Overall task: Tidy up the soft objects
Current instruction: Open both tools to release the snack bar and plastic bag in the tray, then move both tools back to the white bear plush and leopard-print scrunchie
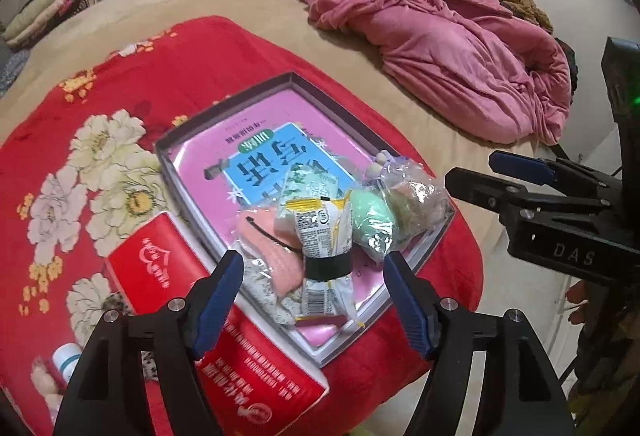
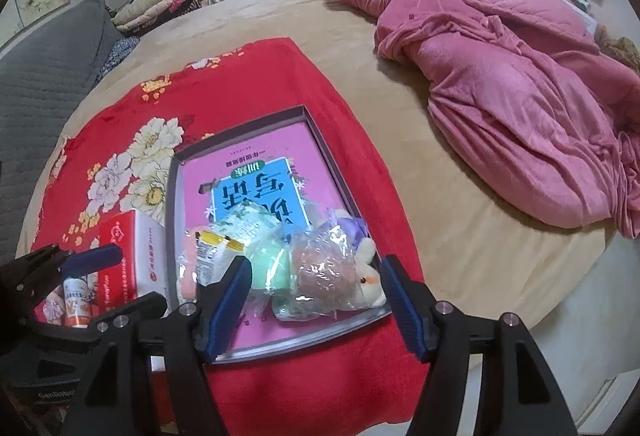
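Observation:
A shallow grey tray (image 1: 224, 103) with a pink and blue printed bottom lies on a red flowered blanket (image 1: 120, 83). In its near end lie several soft things: a yellow-white packet with a black band (image 1: 324, 248), a pink pad (image 1: 276, 248), a green sponge (image 1: 374, 220) and a brown puff in clear wrap (image 1: 412, 191). My left gripper (image 1: 314, 300) is open, hovering above the packet, holding nothing. My right gripper (image 2: 314, 300) is open above the green sponge (image 2: 268, 268), the wrapped brown puff (image 2: 326, 272) and a small plush toy (image 2: 370, 276).
A red tissue box (image 1: 160, 264) stands left of the tray, small bottles (image 2: 76, 300) beside it. A crumpled pink quilt (image 1: 420, 19) lies on the beige bed (image 1: 248, 3) at the back right. A grey headboard (image 2: 44, 75) is at the left.

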`<state>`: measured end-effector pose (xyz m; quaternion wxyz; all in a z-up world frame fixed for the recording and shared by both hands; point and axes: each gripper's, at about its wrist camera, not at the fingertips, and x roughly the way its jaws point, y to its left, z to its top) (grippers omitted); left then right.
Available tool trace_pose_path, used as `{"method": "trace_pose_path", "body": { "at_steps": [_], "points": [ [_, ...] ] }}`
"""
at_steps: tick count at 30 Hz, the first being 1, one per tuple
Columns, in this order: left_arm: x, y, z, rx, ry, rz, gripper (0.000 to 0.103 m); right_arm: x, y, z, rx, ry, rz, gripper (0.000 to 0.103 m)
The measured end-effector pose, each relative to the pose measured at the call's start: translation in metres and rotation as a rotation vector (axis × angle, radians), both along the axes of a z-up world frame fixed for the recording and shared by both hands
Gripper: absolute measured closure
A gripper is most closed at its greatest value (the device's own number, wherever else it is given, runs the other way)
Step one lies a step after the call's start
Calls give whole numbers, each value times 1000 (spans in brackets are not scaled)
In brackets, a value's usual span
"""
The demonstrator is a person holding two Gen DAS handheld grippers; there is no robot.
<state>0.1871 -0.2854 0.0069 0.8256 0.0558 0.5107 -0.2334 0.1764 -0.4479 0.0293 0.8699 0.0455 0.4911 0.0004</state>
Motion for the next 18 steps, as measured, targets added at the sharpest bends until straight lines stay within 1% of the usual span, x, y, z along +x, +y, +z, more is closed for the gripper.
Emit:
{"method": "trace_pose_path", "body": {
  "at_steps": [8,15,18],
  "points": [
    [-18,27,21,-13,-31,34,26,-9,23,22,-4,-46,40,36],
    [-31,53,44,-30,-72,67,25,-18,49,48,-10,-91,78,36],
    [-39,70,54,-31,-93,97,25,-24,65,57,16,-104,108,36]
  ]
}}
